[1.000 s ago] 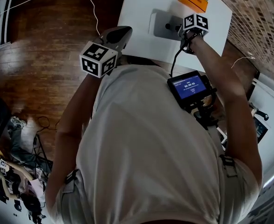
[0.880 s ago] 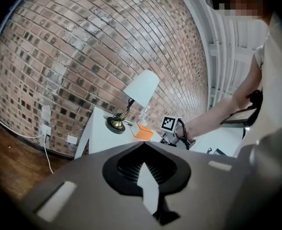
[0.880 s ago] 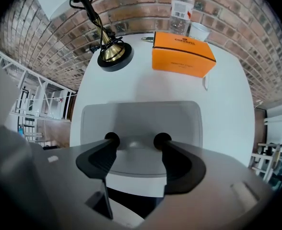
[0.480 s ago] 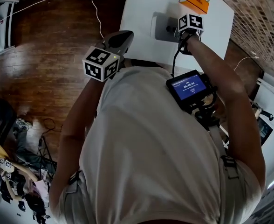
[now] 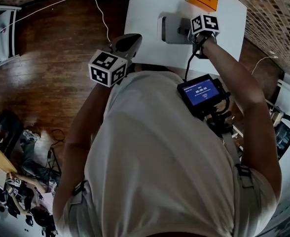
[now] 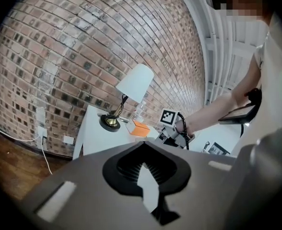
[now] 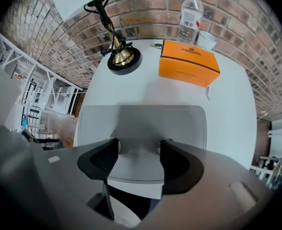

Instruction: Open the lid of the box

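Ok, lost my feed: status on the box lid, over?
Right gripper open at grey box front. Left gripper shut, empty, held away. Lid down. Orange carton behind, clear.

This is looking like a lived-in home room: a brick wall [image 6: 83, 42] is filling the left gripper view's upper left, a wooden floor [image 5: 51, 43] is showing at the head view's left, a lamp [image 6: 134, 83] and water bottle [image 7: 190, 16] are standing on a white desk [image 7: 229, 109], and clutter [image 5: 21, 191] is lying at the head view's lower left.
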### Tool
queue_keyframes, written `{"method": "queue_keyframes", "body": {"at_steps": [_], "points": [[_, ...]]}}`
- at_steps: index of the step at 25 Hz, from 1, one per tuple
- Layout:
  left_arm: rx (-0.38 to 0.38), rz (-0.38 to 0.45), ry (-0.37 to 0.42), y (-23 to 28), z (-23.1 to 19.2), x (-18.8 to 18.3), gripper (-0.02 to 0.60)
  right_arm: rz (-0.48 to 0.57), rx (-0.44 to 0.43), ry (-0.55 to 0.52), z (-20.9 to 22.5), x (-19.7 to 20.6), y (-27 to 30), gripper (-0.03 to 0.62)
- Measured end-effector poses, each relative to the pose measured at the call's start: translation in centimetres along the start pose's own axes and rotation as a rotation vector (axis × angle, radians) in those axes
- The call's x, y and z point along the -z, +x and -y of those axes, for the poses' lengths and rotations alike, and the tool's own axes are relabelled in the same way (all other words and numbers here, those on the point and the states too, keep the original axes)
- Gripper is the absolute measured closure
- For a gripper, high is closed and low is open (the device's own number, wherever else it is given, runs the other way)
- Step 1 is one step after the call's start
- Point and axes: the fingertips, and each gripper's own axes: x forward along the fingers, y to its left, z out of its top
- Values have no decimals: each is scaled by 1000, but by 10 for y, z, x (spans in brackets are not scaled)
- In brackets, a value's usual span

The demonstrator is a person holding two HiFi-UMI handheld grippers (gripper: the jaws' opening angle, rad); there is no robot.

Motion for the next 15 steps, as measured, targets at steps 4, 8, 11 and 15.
{"method": "queue_keyframes", "body": {"at_steps": [4, 8, 11, 15], "points": [[24, -20, 16, 5, 4, -1, 581, 52, 44, -237, -2, -12, -21, 315], [48, -48, 37, 10, 7, 1, 581, 108, 96, -478, 8, -22, -32, 316], [57, -60, 50, 11, 7, -1, 581, 119, 86, -610, 9, -22, -36, 316], [85, -50, 51, 10, 4, -13, 581, 95, 91, -861, -3, -18, -34, 316]]}}
